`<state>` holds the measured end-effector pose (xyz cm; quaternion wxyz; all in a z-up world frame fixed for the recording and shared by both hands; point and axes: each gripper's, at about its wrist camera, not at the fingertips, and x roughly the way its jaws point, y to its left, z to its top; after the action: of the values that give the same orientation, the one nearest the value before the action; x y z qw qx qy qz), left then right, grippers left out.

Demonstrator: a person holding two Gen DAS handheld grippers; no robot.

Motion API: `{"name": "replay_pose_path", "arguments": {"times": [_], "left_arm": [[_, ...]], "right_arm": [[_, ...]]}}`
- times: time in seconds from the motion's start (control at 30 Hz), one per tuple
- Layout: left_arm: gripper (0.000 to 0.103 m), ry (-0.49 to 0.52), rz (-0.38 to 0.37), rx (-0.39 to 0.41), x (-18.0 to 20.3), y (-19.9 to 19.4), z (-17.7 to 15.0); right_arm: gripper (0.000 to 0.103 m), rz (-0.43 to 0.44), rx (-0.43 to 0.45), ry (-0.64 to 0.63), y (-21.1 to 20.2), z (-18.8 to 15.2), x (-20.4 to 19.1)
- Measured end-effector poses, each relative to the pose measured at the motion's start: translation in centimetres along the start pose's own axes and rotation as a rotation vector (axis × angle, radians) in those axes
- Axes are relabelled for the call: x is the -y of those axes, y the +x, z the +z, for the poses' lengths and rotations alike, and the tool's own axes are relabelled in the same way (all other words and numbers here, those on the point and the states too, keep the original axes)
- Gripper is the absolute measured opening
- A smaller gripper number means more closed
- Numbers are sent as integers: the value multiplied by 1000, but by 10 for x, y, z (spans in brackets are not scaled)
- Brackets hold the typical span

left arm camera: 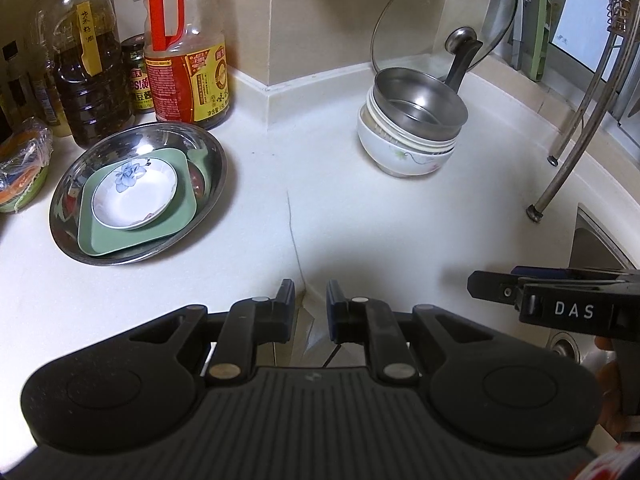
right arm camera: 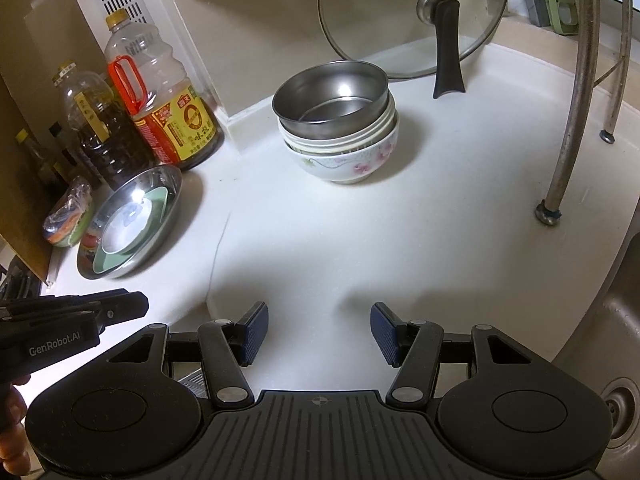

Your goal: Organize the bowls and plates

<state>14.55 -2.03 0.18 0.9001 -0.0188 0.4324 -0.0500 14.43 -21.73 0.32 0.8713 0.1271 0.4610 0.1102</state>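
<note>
glossy steel tray (left arm camera: 208,168), shiny metal bowl (left arm camera: 420,100), glazed ceramic bowl (left arm camera: 400,156), smooth white counter (left arm camera: 320,220).

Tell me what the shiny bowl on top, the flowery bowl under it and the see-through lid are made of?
The top bowl looks like stainless steel: grey, with mirror-like glints. The flowered bowl at the bottom seems glazed ceramic: glossy white with painted pink flowers. The lid looks like clear glass with a metal rim; its knob looks metal.

Bare table (right arm camera: 320,248) lies open between the plate stack (left arm camera: 136,200) at left and bowl stack (right arm camera: 340,132); rack legs (right arm camera: 560,168) flank the right.
</note>
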Motion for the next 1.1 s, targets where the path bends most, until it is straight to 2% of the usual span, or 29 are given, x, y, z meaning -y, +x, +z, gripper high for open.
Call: {"name": "replay_pose_path", "arguments": {"times": [0.23,0.43,0.7,0.97,1.0,1.03,1.1], "left_arm": [[14,9,-9,7,2,4,7],[14,35,-52,31,7,14,25],[14,74,-89,94,20,31,61],[14,102,-131,167,32,54,108],[14,104,-136,172,34,58,112],[14,105,-141,177,36,62,117],[14,106,-146,180,38,69,124]], "right_arm": [[57,-11,2,11,5,5,3],[57,-43,36,41,6,17,12],[57,-94,131,65,6,44,28],[56,-92,253,65,13,82,40],[53,-90,265,61,15,85,41],[44,-89,277,58,17,89,40],[36,-88,289,58,23,96,42]]}}
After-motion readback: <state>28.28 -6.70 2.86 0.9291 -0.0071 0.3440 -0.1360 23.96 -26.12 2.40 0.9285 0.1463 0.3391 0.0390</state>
